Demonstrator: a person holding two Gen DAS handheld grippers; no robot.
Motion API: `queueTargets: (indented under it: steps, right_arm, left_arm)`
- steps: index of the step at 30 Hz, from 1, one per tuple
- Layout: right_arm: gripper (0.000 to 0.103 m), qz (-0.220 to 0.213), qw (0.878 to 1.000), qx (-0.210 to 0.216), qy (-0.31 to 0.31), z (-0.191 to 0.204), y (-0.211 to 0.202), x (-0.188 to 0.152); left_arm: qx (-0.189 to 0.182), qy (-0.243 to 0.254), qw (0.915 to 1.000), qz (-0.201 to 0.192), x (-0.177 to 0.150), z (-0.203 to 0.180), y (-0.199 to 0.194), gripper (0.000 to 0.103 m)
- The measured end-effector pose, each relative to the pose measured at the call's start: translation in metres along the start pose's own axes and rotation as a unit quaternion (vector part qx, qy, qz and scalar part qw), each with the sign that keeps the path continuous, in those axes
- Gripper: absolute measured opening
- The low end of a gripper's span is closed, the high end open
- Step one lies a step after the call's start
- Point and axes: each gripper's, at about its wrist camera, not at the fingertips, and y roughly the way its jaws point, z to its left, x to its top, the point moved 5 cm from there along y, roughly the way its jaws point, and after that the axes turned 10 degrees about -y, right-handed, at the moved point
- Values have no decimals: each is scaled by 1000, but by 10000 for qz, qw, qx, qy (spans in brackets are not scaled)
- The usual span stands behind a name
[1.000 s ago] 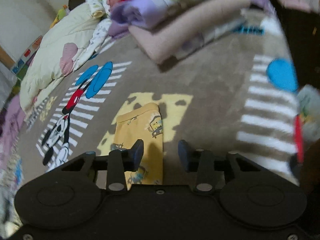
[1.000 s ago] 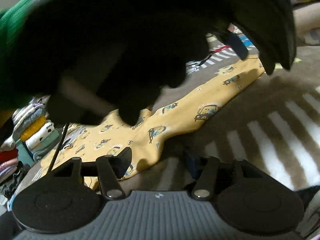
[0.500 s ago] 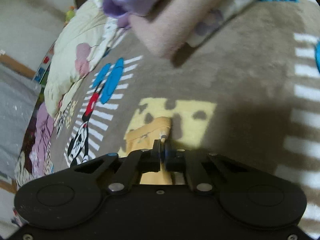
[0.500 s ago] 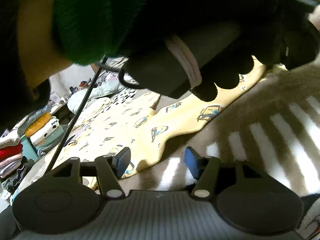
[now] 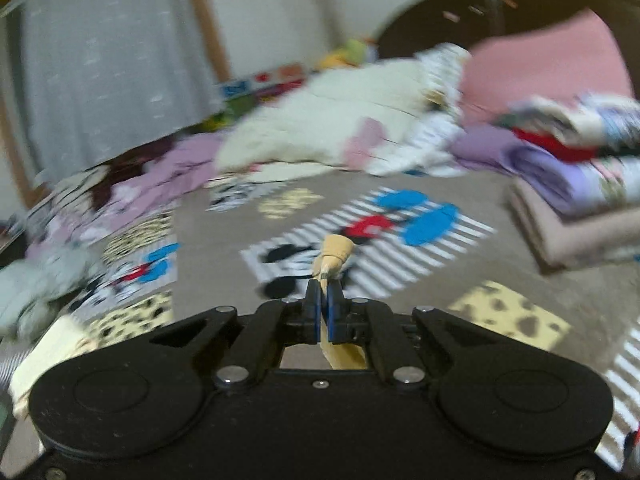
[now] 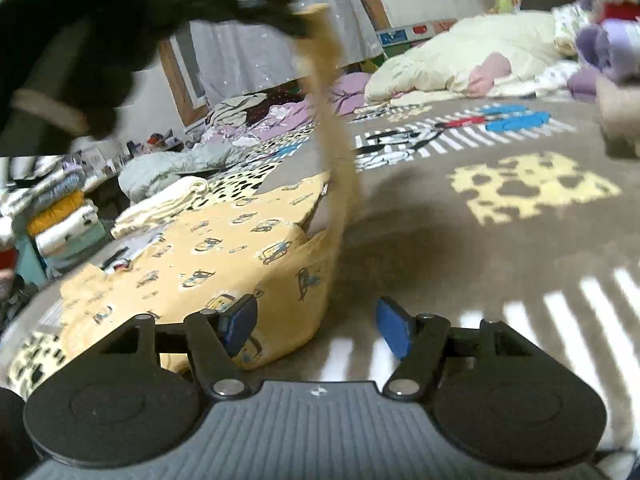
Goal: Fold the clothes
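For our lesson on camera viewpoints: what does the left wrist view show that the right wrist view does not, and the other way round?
Only the left wrist view shows the left gripper, jaws shut on a bunched cuff of the yellow garment.

Only the right wrist view shows the right gripper, jaws open, the garment's body spread on the rug, its sleeve pulled up off it, and stacked clothes at the left.

Both show the patterned rug, the cream quilt and the grey curtain.

Soft matt cloth garment (image 6: 224, 248) on fuzzy carpet (image 6: 460, 240)
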Motion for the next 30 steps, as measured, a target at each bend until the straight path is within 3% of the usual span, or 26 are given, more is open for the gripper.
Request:
queueTargets:
  steps: [4, 9, 12, 16, 23, 30]
  right_arm:
    - [63, 28, 9978, -28, -659, 19, 4, 5]
    - [38, 164, 9880, -26, -1534, 50, 13, 7]
    - [22, 279, 9847, 4, -1718, 60, 19, 8]
    - [8, 277, 9798, -57, -1981, 68, 19, 12]
    - [7, 130, 9631, -228, -2677, 89, 16, 14]
    - [5, 39, 9417, 39, -3364, 124, 19, 9]
  left_arm:
    - [21, -605, 9980, -161, -6, 53, -26, 2]
    - [-67, -1535, 9881, -105, -31, 117, -41, 3]
    - [-144, -1983, 9799, -188, -53, 148, -52, 2]
    - [-156, -2410, 9701, -229, -79, 183, -54, 3]
    - [-485, -3173, 9463, -377, -116, 231, -53, 3]
    - [-630, -3534, 9315, -590, -116, 266, -66, 3]
